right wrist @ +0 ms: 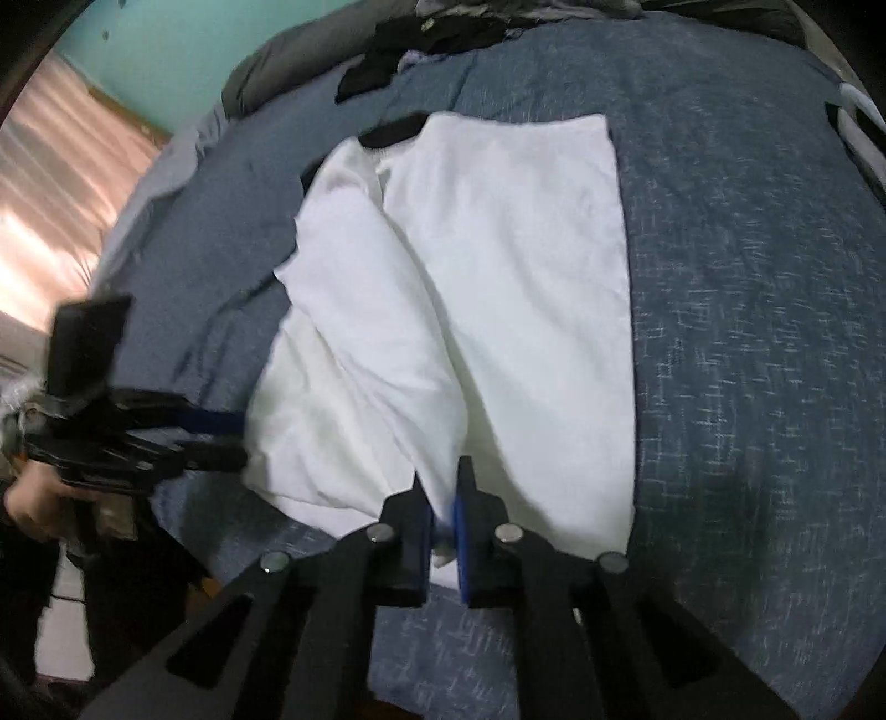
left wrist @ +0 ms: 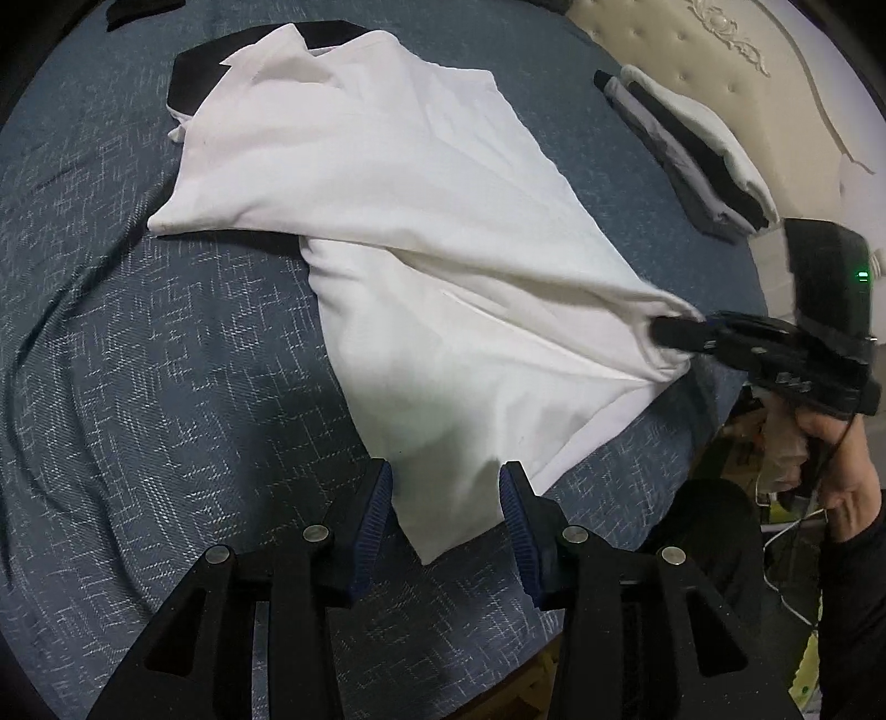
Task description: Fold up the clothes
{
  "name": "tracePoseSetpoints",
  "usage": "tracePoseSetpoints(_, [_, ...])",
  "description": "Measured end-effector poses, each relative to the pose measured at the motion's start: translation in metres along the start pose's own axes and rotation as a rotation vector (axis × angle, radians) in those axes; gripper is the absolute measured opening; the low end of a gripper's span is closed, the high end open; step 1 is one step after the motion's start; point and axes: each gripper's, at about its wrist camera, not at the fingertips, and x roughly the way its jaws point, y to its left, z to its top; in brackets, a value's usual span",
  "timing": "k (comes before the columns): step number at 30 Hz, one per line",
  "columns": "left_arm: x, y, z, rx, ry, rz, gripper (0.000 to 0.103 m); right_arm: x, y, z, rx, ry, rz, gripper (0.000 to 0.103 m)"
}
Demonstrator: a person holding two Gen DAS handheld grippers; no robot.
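A white garment (left wrist: 421, 266) lies partly folded on a bed covered w/ a blue-grey woven bedspread (left wrist: 138, 360), its near hem toward 6 o'clock in both wrist views and a black collar edge (left wrist: 326, 33) showing at 12. The left gripper (left wrist: 446, 498) stands spread, blue pads either side of the hem corner, not pressing it. The right gripper (right wrist: 443, 498) is pressed together, pinching a bunch of the white fabric at the hem; in the left view it sits at 3 o'clock w/ cloth pulled taut toward it, a hand (left wrist: 847, 471) in a dark sleeve on its grip. A stack of folded clothes (left wrist: 692, 155), dark and light, rests at 2 o'clock near a cream tufted headboard (left wrist: 747, 66) w/ carved trim. From the right view, dark loose clothes (right wrist: 432, 33) pile at 12 at the bed's far edge; a teal wall (right wrist: 166, 50) and pinkish curtain (right wrist: 61, 194) fill 10 o'clock. Right view is somewhat blurred.
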Motion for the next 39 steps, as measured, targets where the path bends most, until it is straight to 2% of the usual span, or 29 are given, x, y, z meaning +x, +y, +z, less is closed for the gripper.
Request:
tracePoseSetpoints(4, [0.005,0.001,0.0,-0.002,0.002,0.003,0.044,-0.03,-0.003,0.001,0.012,-0.037,0.023,0.005])
tracePoseSetpoints(7, [0.008,0.002,-0.001,-0.006,0.005,-0.01,0.044,-0.037,-0.017,-0.002,0.063,-0.032,0.025,0.005])
tracePoseSetpoints(13, [0.014,0.002,-0.004,-0.02,0.02,-0.03,0.044,-0.01,-0.042,-0.016,0.167,0.016,0.046,0.005])
tracePoseSetpoints(20, [0.022,0.008,-0.005,-0.056,0.025,-0.093,0.042,0.0,-0.057,-0.025,0.228,0.008,0.084,0.005])
tracePoseSetpoints(21, [0.022,0.009,-0.005,-0.058,0.022,-0.1,0.04,0.0,-0.057,-0.024,0.228,0.007,0.087,0.005])
tracePoseSetpoints(22, [0.022,0.008,-0.005,-0.056,0.019,-0.103,0.025,-0.001,-0.056,-0.024,0.228,0.005,0.092,0.005])
tracePoseSetpoints(23, [0.022,0.008,-0.005,-0.051,0.016,-0.105,0.018,-0.003,-0.055,-0.024,0.225,0.002,0.099,0.005])
tracePoseSetpoints(26, [0.016,0.004,-0.004,-0.033,0.002,-0.101,0.011,-0.011,-0.05,-0.026,0.212,-0.003,0.118,0.005])
tracePoseSetpoints(28, [0.013,0.002,-0.003,-0.021,-0.001,-0.096,0.01,-0.014,-0.049,-0.027,0.206,0.0,0.12,0.005])
tracePoseSetpoints(32, [0.017,0.002,-0.003,-0.019,0.017,-0.079,0.01,-0.003,-0.058,-0.034,0.196,0.039,0.063,0.005])
tracePoseSetpoints(36, [0.023,0.002,-0.008,-0.016,0.032,-0.051,0.01,0.0,-0.058,-0.032,0.189,0.029,0.044,0.007])
tracePoseSetpoints(38, [0.015,0.004,-0.011,-0.021,0.008,-0.055,0.01,-0.008,-0.051,-0.028,0.159,0.02,0.016,0.013])
tracePoseSetpoints(39, [0.01,0.006,-0.012,-0.024,-0.011,-0.06,0.011,-0.014,-0.047,-0.025,0.138,0.012,-0.001,0.02])
